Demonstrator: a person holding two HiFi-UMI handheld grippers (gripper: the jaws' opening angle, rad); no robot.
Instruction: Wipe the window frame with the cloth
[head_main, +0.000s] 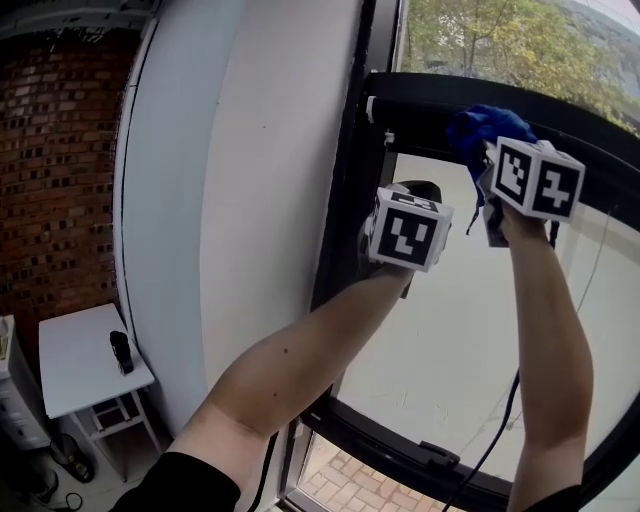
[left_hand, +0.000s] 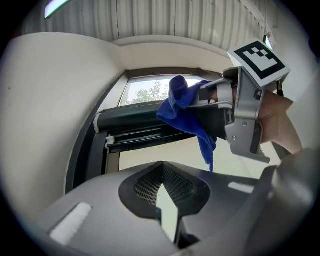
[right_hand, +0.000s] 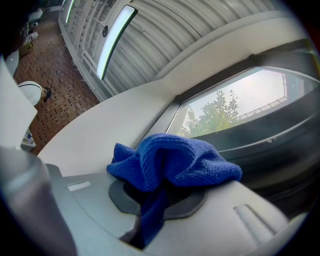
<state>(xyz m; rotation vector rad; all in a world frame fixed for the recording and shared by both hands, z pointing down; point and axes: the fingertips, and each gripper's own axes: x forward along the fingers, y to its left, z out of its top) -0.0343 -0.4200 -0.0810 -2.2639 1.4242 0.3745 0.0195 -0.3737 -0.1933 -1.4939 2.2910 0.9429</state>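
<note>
A blue cloth (head_main: 480, 128) is bunched against the black window frame's upper crossbar (head_main: 425, 105). My right gripper (head_main: 490, 165) is shut on it, raised high at the right. In the right gripper view the cloth (right_hand: 175, 160) spills over the jaws of the right gripper (right_hand: 155, 200), with the dark frame (right_hand: 280, 145) just beyond. My left gripper (head_main: 415, 195) hangs lower and to the left, near the frame's upright, holding nothing. In the left gripper view the left gripper (left_hand: 162, 175) has its jaws closed together. That view shows the cloth (left_hand: 182, 107) and right gripper (left_hand: 240, 115) against the frame (left_hand: 135, 122).
A white curved wall (head_main: 230, 200) borders the window on the left, with a brick wall (head_main: 60, 150) beyond. A small white table (head_main: 85, 375) with a dark object (head_main: 121, 352) stands at lower left. A cable (head_main: 500, 430) hangs under my right arm. A latch (head_main: 435, 455) sits on the bottom rail.
</note>
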